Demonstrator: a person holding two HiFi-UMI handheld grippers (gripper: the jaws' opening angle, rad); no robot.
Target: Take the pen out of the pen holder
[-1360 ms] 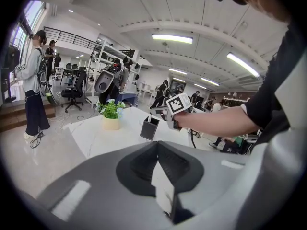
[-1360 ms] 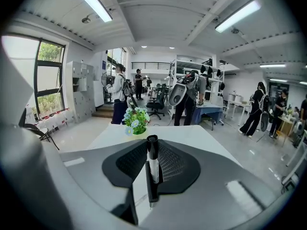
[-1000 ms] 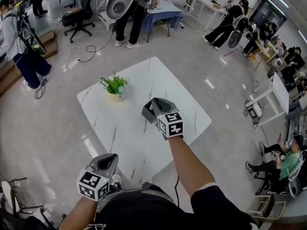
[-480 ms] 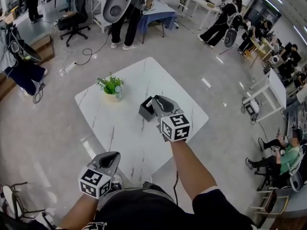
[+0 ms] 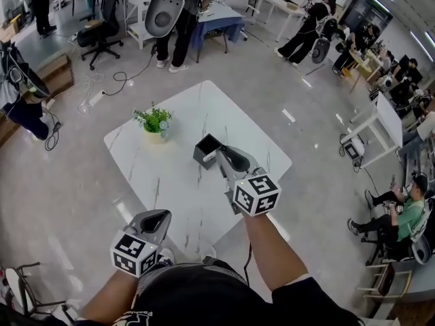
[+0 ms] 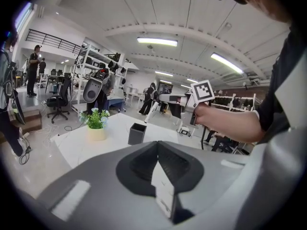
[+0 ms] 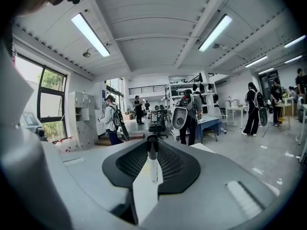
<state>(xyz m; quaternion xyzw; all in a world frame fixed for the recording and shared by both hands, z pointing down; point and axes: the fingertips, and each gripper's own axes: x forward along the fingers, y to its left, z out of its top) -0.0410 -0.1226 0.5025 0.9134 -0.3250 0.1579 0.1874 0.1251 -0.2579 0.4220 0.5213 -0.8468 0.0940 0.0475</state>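
A dark square pen holder stands upright near the middle of the white marble table. My right gripper hangs just right of and above it, shut on a white pen with a black cap. In the left gripper view the pen slants down from that gripper, clear of the holder. My left gripper is held low off the table's near edge, shut, with nothing in it.
A small potted plant stands on the table left of the holder. Around the table are people, office chairs, desks, shelving and floor cables.
My right gripper has drawn back from over the pen holder toward me and lifted, with the pen in it. The holder now stands uncovered. The left gripper has hardly moved.
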